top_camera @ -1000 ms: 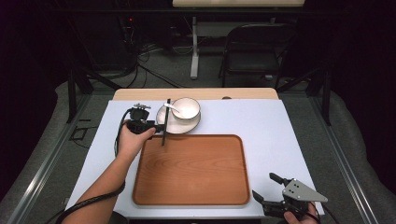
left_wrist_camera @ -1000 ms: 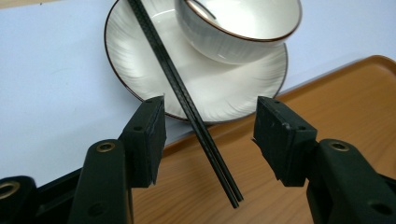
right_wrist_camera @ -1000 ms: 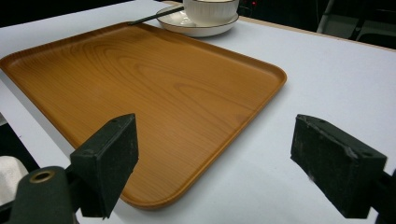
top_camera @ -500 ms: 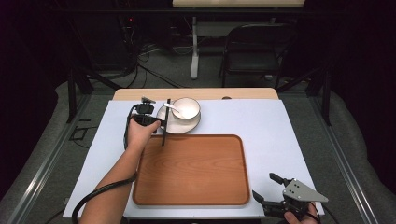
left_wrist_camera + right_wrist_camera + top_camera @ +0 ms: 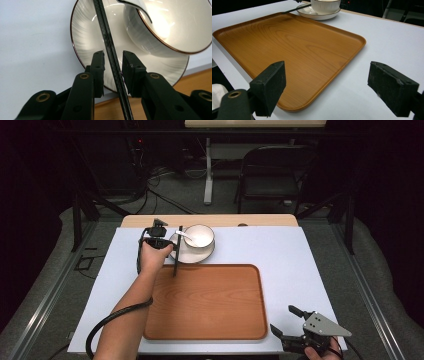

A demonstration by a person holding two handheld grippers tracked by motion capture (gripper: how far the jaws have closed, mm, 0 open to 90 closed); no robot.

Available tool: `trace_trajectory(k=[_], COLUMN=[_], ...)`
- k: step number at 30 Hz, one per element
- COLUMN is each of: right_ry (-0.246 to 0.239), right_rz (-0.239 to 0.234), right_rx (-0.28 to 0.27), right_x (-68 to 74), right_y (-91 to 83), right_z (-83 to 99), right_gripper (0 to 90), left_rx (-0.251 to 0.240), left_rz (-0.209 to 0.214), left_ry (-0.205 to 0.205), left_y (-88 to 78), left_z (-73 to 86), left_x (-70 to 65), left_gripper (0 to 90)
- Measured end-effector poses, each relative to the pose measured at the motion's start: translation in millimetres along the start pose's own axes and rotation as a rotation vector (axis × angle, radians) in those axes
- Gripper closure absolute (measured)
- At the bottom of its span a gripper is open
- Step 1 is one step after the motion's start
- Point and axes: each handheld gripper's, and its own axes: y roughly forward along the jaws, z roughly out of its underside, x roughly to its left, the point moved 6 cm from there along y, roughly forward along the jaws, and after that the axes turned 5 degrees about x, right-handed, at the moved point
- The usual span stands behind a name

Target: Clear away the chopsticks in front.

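A dark room with a folding chair (image 5: 275, 172) and cables on the floor lies behind a table (image 5: 310, 255) covered in a pale sheet, which takes up the lower half of the high view. At the centre of that view a wooden tray (image 5: 210, 302) lies flat on the sheet. Just beyond its upper left corner stands a white saucer (image 5: 192, 254) bearing a white cup (image 5: 199, 235) with a spoon (image 5: 183, 235) in it. A pair of black chopsticks (image 5: 177, 251) rests across the left part of the saucer, its near end reaching down over the tray's upper left edge. The left gripper (image 5: 159, 236) is at the saucer's left side in the upper centre-left of the high view, the forearm running up to it from the bottom edge. In the left gripper view the chopsticks (image 5: 111, 57) run between the two jaws, which have just been closing; a narrow gap shows on each side of the sticks, so the pads (image 5: 98, 65) are near them but not yet pressing. The saucer (image 5: 85, 42) and cup (image 5: 160, 27) fill the upper part of that view. The right gripper (image 5: 290, 322) sits at the lower right of the high view, near the tray's lower right corner, its jaws spread wide with nothing between them. In the right gripper view the tray (image 5: 294, 45) stretches ahead, with the cup (image 5: 325, 5) at the top edge.
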Motion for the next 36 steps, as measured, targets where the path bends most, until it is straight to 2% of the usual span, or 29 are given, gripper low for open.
trace_trajectory(k=[3,7,10,15,28,32,36], right_ry=[0.001,-0.001,-0.002,0.000,0.002,0.001,0.002], right_rz=[0.000,-0.001,-0.002,-0.002,-0.001,-0.001,-0.001], right_rx=[-0.003,-0.002,-0.002,-0.003,-0.005,-0.009,-0.009], right_x=[0.0,0.5,0.5,0.4,0.1,0.0,-0.2], right_y=[-0.4,-0.6,-0.5,-0.6,-0.9,-1.0,-1.2], right_z=[0.1,0.0,0.0,0.0,0.0,-0.1,0.0], right_gripper=[14.7,14.7,14.7,14.7,14.7,14.7,14.7], left_rx=[-0.002,0.012,0.031,0.046,0.067,0.085,0.099], left_rz=[-0.015,-0.002,0.021,0.010,0.030,0.019,0.001], left_ry=[-0.016,-0.044,-0.096,-0.100,-0.109,-0.104,-0.116], left_y=[3.7,6.0,5.7,7.3,15.1,18.1,19.6], left_z=[-3.0,-5.4,-7.2,-8.5,-10.9,-10.9,-12.1], left_x=[3.1,5.9,5.3,6.1,4.0,3.2,3.9], left_gripper=[71.1,70.6,70.7,73.1,73.2,74.2,77.0])
